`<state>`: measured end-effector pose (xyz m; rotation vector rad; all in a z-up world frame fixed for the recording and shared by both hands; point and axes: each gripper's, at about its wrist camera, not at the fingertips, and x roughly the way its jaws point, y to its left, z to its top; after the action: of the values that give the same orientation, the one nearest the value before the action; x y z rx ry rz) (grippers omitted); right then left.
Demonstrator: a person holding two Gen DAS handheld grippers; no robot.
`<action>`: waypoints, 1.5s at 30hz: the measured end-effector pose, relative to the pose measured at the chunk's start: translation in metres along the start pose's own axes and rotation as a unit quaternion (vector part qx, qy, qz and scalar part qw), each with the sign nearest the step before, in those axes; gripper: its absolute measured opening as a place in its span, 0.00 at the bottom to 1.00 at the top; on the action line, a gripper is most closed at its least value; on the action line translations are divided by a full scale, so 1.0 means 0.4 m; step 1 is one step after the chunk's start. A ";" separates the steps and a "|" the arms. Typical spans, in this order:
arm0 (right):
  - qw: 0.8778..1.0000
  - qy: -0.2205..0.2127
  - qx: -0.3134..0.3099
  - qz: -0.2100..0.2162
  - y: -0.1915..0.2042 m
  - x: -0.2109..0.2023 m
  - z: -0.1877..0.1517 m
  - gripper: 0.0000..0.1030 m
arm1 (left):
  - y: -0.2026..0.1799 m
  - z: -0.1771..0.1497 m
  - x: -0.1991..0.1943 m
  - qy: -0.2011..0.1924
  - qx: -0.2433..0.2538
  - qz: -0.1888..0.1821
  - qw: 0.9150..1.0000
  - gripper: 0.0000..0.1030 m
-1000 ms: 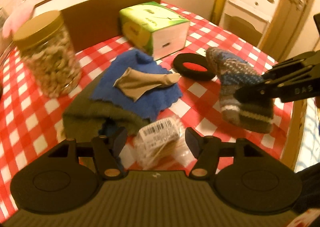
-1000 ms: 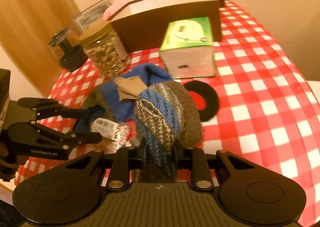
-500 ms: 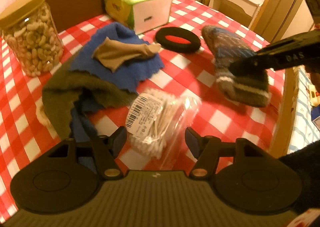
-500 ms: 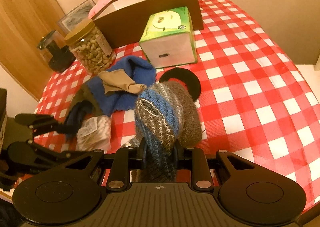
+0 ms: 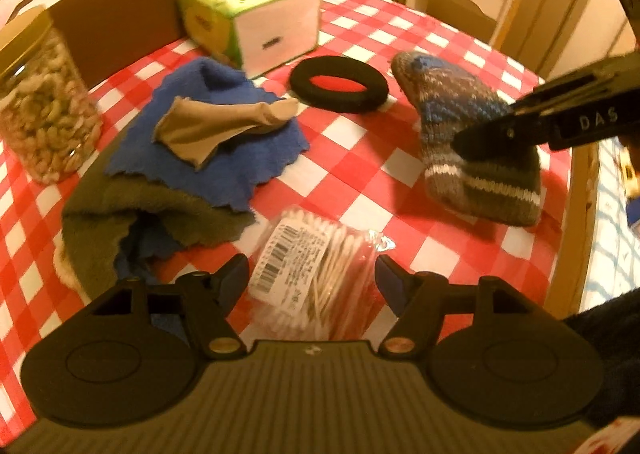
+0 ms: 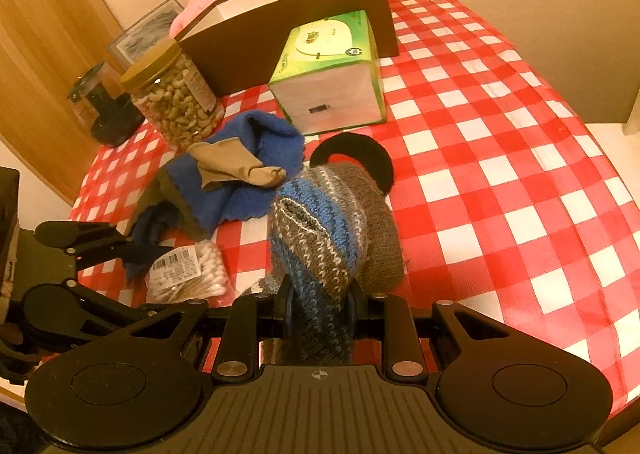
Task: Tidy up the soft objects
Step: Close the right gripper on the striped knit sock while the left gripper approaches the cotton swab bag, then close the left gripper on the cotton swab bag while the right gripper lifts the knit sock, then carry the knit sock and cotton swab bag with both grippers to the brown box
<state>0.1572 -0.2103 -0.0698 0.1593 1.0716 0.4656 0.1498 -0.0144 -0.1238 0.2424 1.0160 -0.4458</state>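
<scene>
The right hand-held gripper (image 6: 319, 308) pinches the cuff of a striped knitted sock (image 6: 334, 230) near the surface's (image 6: 500, 158) near edge, its long axis running away toward the far edge, toe farthest. The left hand-held gripper (image 5: 313, 280), jaws just widened, straddles a cotton swab packet (image 5: 310, 274) without pressing it. Beyond lie blue cloth (image 5: 224, 134) and a tissue box (image 5: 256, 28).

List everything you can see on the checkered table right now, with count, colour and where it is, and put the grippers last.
knitted sock: one, blue-grey striped, near edge, held.
cotton swab pack: one, clear, between left jaws, untouched.
blue cloth: one, over the olive cloth.
olive cloth: one, beside the jar.
beige stocking: one, on blue cloth.
black ring: one, before the tissue box.
tissue box: one, green-white, centre.
nut jar: one, gold lid, far left.
brown box: one, back.
dark jar: one, far left corner.
left gripper: open, has just widened.
right gripper: shut on sock.
</scene>
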 end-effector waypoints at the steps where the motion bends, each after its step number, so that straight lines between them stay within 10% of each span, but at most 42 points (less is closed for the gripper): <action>1: 1.000 0.001 0.001 -0.001 -0.002 0.000 0.000 0.24 | -0.005 0.002 0.004 0.000 0.007 0.000 1.000 0.65; 17: 1.000 0.015 -0.002 -0.001 -0.003 0.005 0.001 0.24 | -0.001 0.007 0.014 0.007 -0.021 -0.006 1.000 0.35; 32: 1.000 0.015 -0.022 0.009 0.026 0.011 0.021 0.24 | 0.045 0.003 -0.061 -0.024 -0.100 -0.028 0.994 0.29; 45: 0.997 0.009 -0.065 0.047 0.103 0.012 0.090 0.24 | 0.232 -0.028 -0.233 -0.082 -0.189 0.055 0.977 0.29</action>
<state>0.1787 -0.1679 -0.0420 0.0919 1.0506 0.6210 0.1426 0.0952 -0.0502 -0.0791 0.9014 -0.1630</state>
